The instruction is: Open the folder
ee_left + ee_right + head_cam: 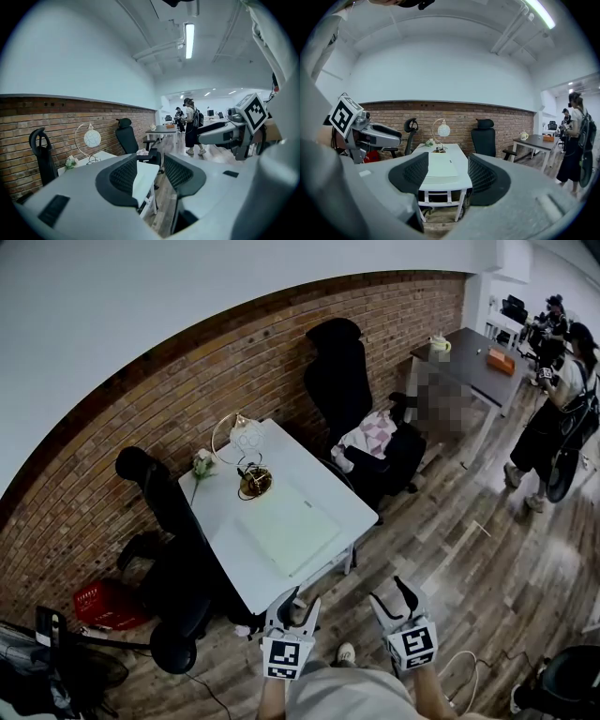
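Both grippers hung over the wooden floor (469, 549), short of the table's near edge and apart from it. The left gripper (302, 601) had its jaws spread wide with nothing between them, only a sight of the table top beyond. The right gripper (391, 594) was the same, jaws parted and empty, just beside its partner and pointing at the near end of the table. Neither touched anything.

The folder (289, 526), pale green, lay flat and closed on the near half of the white table (323, 484), its long side running away towards the brick wall (187, 390).

Past it, at the far end, stood an arc lamp with a white globe (246, 439), a small bunch of white flowers (203, 463) to the left, and a gold wire piece (254, 482) just beyond the folder's far edge; it looked like a bowl or candle holder, though it was too small to be sure.

A black office chair (337, 371) stood on the table's right, with a checked cushion (370, 435) on its seat. Another black chair (150, 474) stood on the table's left, and a red basket (98, 604) sat on the floor near it.

Far right there was a dark desk (473, 357) with a pale jug (439, 345) and an orange box (501, 360) on it. A person (553, 427) stood beside it.
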Tool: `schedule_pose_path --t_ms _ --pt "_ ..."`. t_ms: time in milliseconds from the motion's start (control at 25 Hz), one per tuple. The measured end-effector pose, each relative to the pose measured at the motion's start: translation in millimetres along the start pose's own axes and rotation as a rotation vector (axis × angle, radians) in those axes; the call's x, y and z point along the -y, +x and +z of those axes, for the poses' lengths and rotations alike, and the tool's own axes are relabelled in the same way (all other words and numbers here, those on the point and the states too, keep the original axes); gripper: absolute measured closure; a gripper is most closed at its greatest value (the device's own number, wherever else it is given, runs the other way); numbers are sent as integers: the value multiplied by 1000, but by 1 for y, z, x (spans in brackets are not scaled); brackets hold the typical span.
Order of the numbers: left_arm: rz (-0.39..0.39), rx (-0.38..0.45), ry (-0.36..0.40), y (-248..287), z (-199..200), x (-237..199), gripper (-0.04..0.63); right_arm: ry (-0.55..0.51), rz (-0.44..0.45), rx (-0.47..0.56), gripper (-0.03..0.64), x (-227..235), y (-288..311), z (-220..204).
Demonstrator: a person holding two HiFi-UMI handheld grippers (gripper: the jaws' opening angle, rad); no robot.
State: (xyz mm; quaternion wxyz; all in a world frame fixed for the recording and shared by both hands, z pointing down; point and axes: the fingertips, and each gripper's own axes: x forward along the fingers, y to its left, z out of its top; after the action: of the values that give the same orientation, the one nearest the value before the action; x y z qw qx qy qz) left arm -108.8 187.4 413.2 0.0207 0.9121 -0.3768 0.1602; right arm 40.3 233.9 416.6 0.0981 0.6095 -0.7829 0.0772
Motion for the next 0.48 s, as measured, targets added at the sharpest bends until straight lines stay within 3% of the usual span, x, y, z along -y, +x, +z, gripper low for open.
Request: schedule_pose_path --t_ms 480 --pt "-4 7 15 34 12 -12 417 -3 1 -3 353 21 28 5"
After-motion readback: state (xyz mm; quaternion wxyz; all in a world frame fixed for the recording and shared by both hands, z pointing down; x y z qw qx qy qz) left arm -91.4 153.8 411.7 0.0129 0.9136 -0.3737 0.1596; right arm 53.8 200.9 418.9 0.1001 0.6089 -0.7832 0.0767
